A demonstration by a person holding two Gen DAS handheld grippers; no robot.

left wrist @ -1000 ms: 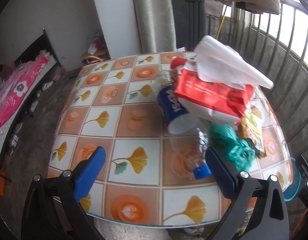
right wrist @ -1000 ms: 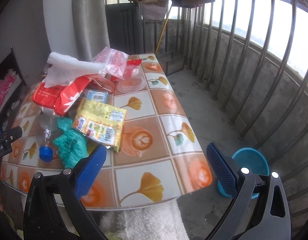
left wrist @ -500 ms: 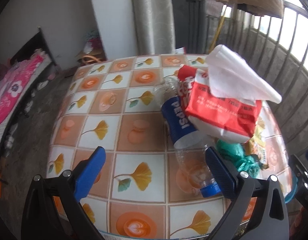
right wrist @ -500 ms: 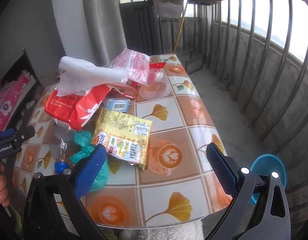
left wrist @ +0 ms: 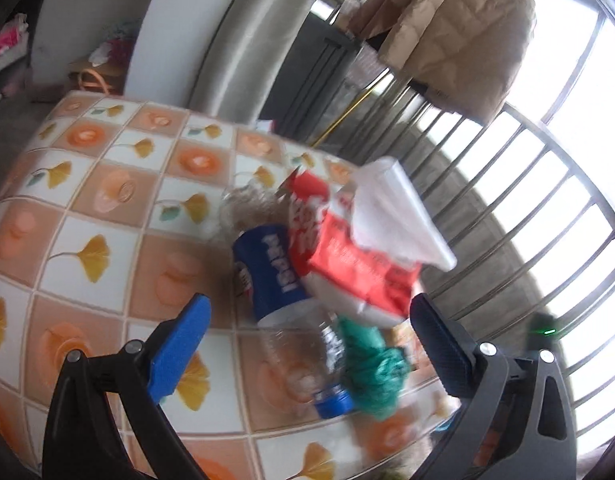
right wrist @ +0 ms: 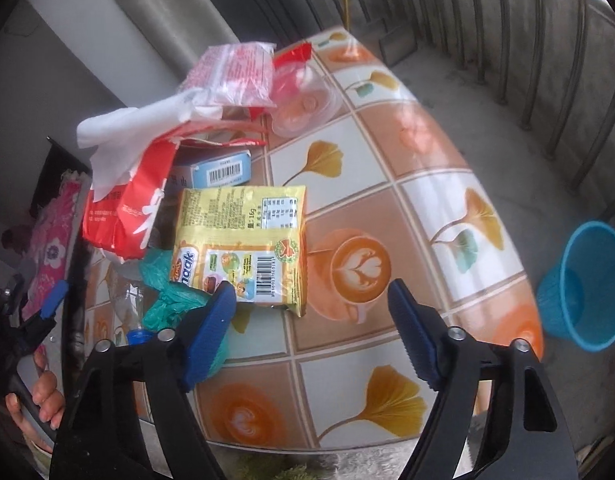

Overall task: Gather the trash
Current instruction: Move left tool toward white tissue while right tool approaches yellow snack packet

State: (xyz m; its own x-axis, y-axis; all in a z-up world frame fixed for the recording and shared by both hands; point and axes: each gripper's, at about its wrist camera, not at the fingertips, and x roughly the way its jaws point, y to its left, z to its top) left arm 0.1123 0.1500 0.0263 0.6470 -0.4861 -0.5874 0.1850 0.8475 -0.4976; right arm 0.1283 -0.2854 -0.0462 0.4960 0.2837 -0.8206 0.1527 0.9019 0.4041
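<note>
Both grippers have dropped closer to the pile since a second ago, and the right gripper (right wrist: 307,320) has just been closing partway; its jaws are spread, nothing pinched, the yellow snack packet (right wrist: 239,244) just ahead of its left pad, not between the pads. My left gripper (left wrist: 311,344) is spread wide too, empty, with the clear Pepsi bottle (left wrist: 283,300) lying just ahead between its pads, untouched, blue cap nearest me. A green plastic bag (left wrist: 371,372) sits beside the cap, toward the right pad.

Progress: I judge nothing collected yet. All trash is on the tiled table (right wrist: 387,168); the blue bin (right wrist: 583,284) on the floor, off to the right of the right gripper, looks empty.

Readable text: "PEPSI" on the bottle label; "16g" and barcodes on the yellow packet, a brand ending "aak"; a barcode on the blue box (right wrist: 219,168). Red tissue pack (right wrist: 119,204) print too small to read.
</note>
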